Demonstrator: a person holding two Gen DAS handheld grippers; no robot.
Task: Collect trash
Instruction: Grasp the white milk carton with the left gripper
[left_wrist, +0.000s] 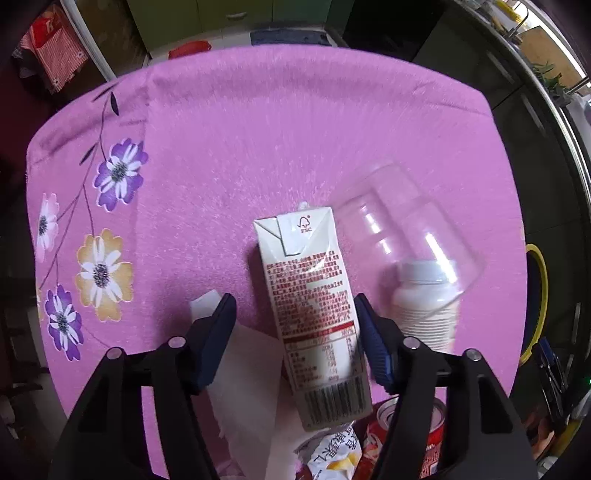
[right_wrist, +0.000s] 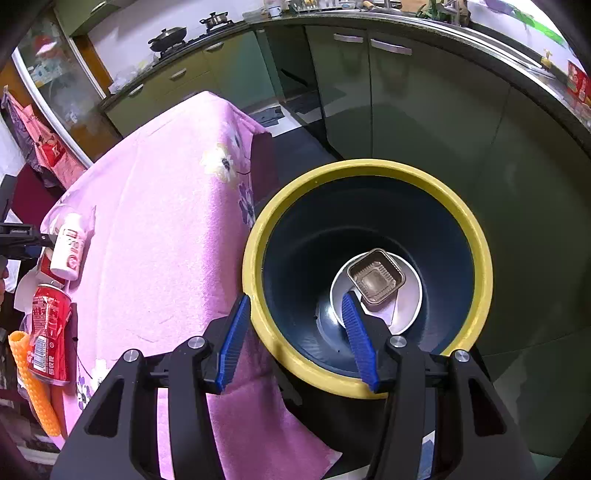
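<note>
In the left wrist view my left gripper (left_wrist: 295, 306) is open, its jaws on either side of a white drink carton (left_wrist: 314, 314) lying on the pink tablecloth (left_wrist: 258, 140). A white bottle (left_wrist: 424, 302) and a clear plastic cup (left_wrist: 402, 229) lie right of it. A red can (left_wrist: 402, 439), a snack wrapper (left_wrist: 332, 454) and a white tissue (left_wrist: 251, 391) lie near my fingers. In the right wrist view my right gripper (right_wrist: 295, 314) is open and empty over the yellow rim of a dark bin (right_wrist: 255, 243). A foil tray (right_wrist: 376, 277) and a white bowl (right_wrist: 408, 302) lie inside.
The right wrist view shows the table edge (right_wrist: 255, 133), the white bottle (right_wrist: 70, 247), the red can (right_wrist: 48, 336) and an orange ridged item (right_wrist: 33, 384) at far left. Green cabinets (right_wrist: 369, 92) and a counter stand behind the bin.
</note>
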